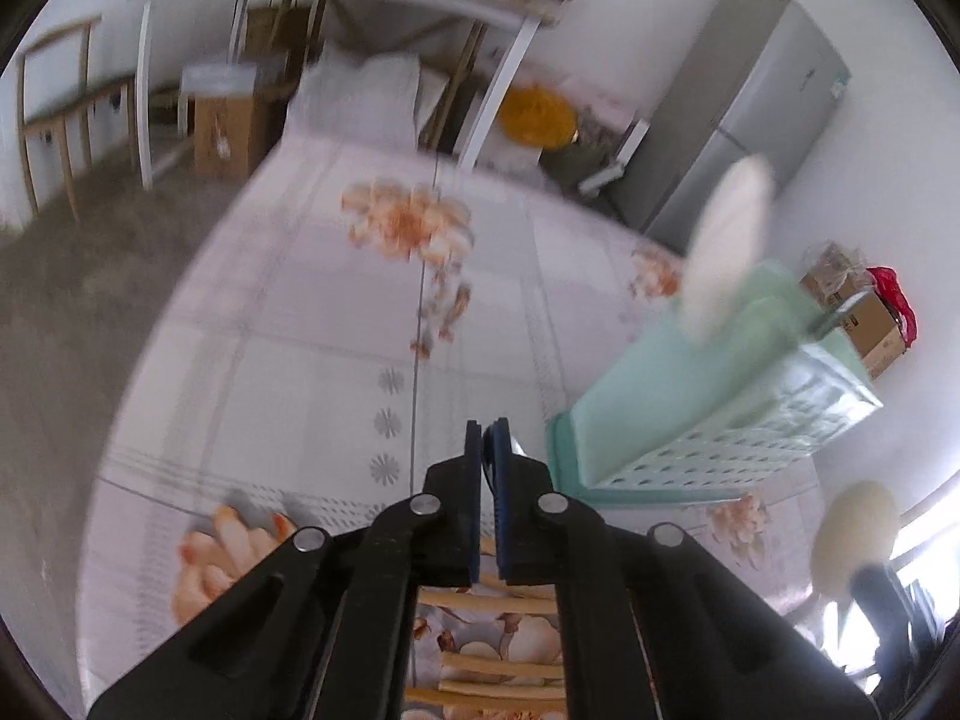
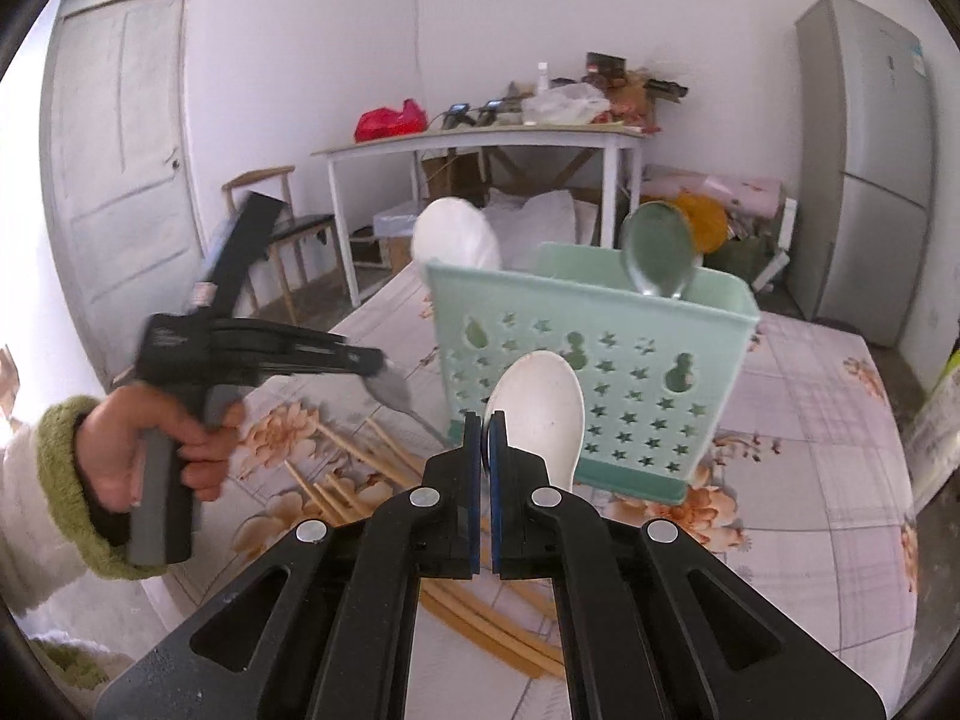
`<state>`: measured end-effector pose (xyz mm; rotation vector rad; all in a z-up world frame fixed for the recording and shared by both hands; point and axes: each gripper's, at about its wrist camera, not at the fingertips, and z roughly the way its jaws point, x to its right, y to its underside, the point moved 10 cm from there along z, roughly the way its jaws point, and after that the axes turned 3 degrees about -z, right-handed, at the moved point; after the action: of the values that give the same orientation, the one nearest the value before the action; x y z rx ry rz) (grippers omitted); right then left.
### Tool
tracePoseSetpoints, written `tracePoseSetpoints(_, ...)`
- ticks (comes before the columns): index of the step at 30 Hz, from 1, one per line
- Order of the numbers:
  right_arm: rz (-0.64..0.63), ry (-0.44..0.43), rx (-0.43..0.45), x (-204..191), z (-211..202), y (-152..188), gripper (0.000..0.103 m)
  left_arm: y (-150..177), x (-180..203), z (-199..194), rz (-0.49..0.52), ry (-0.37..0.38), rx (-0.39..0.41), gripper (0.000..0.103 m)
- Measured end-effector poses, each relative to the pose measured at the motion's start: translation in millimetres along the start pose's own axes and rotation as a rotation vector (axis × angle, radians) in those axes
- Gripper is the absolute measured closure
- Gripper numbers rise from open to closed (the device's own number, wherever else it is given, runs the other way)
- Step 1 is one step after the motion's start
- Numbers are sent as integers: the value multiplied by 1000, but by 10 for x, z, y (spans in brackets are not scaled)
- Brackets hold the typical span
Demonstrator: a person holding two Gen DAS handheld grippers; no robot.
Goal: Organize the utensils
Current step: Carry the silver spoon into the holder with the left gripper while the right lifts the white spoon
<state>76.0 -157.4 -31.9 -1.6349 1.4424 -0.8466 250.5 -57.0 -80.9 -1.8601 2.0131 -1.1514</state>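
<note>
A mint green utensil holder (image 2: 600,360) stands on the floral tablecloth; it also shows at the right of the left wrist view (image 1: 708,396). A white spoon (image 2: 456,234) and a metal spoon (image 2: 657,252) stand in it. My right gripper (image 2: 486,420) is shut on a white spoon (image 2: 540,408), held in front of the holder. My left gripper (image 1: 487,427) is shut on a metal spoon (image 2: 393,387), left of the holder; in the left wrist view only a sliver of its handle (image 1: 519,450) shows. Several wooden chopsticks (image 2: 360,468) lie on the cloth below.
The tablecloth (image 1: 336,312) stretches left of the holder. Behind are a white table (image 2: 480,144) with clutter, a chair (image 2: 288,222), a door (image 2: 120,138) and a grey fridge (image 2: 864,168). Table edge drops to floor at left (image 1: 60,300).
</note>
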Motion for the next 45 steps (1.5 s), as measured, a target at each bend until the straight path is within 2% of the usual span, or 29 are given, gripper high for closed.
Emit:
tracePoseSetpoints(4, 16, 20, 12, 80, -30, -22, 102, -85, 99, -473, 103, -45, 120, 101)
tracePoseSetpoints(9, 33, 36, 12, 230, -50, -23, 102, -203, 212, -1040, 183, -80, 240, 101)
tracePoseSetpoints(18, 53, 39, 11, 282, -89, 8, 102, -685, 577, -2169, 205, 23, 516, 101)
tracePoseSetpoints(21, 52, 38, 15, 273, -90, -1, 102, -840, 777, -2378, 220, 77, 588, 101)
tracePoseSetpoints(23, 55, 37, 16, 272, -94, -5, 102, -928, 904, -2389, 243, 79, 613, 101)
tracePoseSetpoints(26, 56, 37, 20, 283, -107, -9, 102, -1013, 1063, -2224, 282, 69, 609, 101)
tracePoseSetpoints(30, 64, 41, 21, 326, -117, -4, 102, -998, 1247, -1787, 390, -13, 576, 101)
tracePoseSetpoints(35, 77, 38, 17, 367, -99, 11, 102, -897, 1293, -1280, 483, -90, 525, 101)
tracePoseSetpoints(40, 84, 34, 17, 372, -82, 8, 102, -777, 1331, -868, 502, -70, 426, 100)
tracePoseSetpoints(45, 94, 33, 22, 392, -96, 2, 102, -707, 1328, -605, 431, 34, 325, 98)
